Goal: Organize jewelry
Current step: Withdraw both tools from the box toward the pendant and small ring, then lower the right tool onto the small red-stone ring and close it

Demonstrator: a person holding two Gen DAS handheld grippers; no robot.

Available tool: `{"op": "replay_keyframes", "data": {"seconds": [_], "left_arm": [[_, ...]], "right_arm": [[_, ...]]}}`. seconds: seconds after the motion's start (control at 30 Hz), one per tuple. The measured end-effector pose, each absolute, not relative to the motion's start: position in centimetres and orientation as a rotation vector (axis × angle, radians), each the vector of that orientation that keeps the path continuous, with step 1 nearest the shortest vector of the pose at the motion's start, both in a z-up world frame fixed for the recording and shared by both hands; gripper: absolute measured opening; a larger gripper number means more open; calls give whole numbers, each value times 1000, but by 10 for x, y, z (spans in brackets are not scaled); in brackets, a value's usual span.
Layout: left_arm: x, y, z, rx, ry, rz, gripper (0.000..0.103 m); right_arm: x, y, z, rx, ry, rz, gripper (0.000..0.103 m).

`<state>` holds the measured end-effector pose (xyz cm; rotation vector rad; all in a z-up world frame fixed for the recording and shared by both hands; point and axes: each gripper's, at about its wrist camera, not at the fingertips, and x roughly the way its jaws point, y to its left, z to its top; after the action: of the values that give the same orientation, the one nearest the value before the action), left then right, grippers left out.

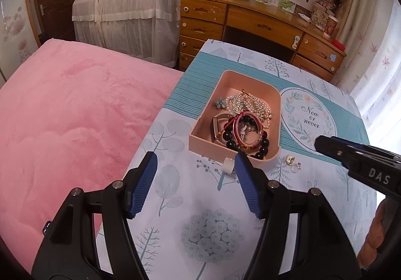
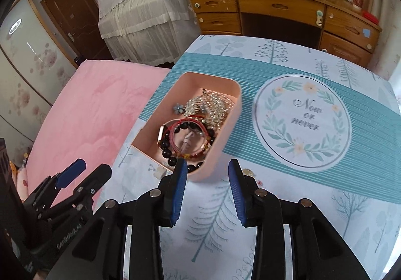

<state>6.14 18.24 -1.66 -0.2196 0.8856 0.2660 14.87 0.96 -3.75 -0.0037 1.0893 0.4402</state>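
Item 1: pink plastic tray [image 1: 275, 114], rounded corners, sitting on the tree-print tablecloth [image 1: 205, 204] beside the round "Now or never" emblem [image 1: 309, 117]. In your right wrist view the same tray [image 2: 233, 114] lies just ahead of your fingertips.

Item 2, tray contents: a black bead bracelet [image 1: 263, 148] at the near end, overlapped by a red cord bracelet [image 1: 246, 114] and a pink translucent bangle [image 1: 260, 136]. A tangle of pearl and crystal strands [image 1: 253, 104] fills the middle. A small blue flower piece [image 1: 220, 102] lies at the tray's left wall, and a brown strap with a metal clasp [image 1: 215, 127] leans beside the beads.

Item 3, loose on the cloth, outside the tray's near edge: a white ring-shaped band [image 1: 228, 165], a small gold round charm [image 1: 290, 160] and a thin ring with a tiny stone [image 1: 296, 167]. The charm and ring lie close together; the white band lies apart from them, just beside your left finger pad.

Item 4: your left gripper [image 1: 195, 174] hovers over the cloth, jaws spread wide, grasping nothing.

Item 5: your right gripper [image 2: 207, 179], jaws likewise apart and empty, points at the tray's near right corner.

Surroundings: pink blanket [image 1: 70, 124] to the left, wooden desk [image 1: 263, 22] beyond.
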Motion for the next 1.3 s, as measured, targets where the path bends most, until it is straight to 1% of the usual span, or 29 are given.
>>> {"op": "replay_keyframes", "data": {"seconds": [0.37,0.53,0.87,1.17,1.3], "left_arm": [[50,156,-13,-155,897,197,62],[45,141,-27,-134,923,121,62],[44,122,-76,-147,1005,-28,62],[63,105,-102,-149,1049,-80,62],[70,98,-109,-142,1061,-90,62]], "right_arm": [[100,-53,-21,42,1020,377,34],[84,-78,-26,51,1009,340,34],[67,-111,-78,34,1069,287,34],[74,-90,-123,-94,1062,336,34],[86,-82,-134,-98,1070,349,34]]}}
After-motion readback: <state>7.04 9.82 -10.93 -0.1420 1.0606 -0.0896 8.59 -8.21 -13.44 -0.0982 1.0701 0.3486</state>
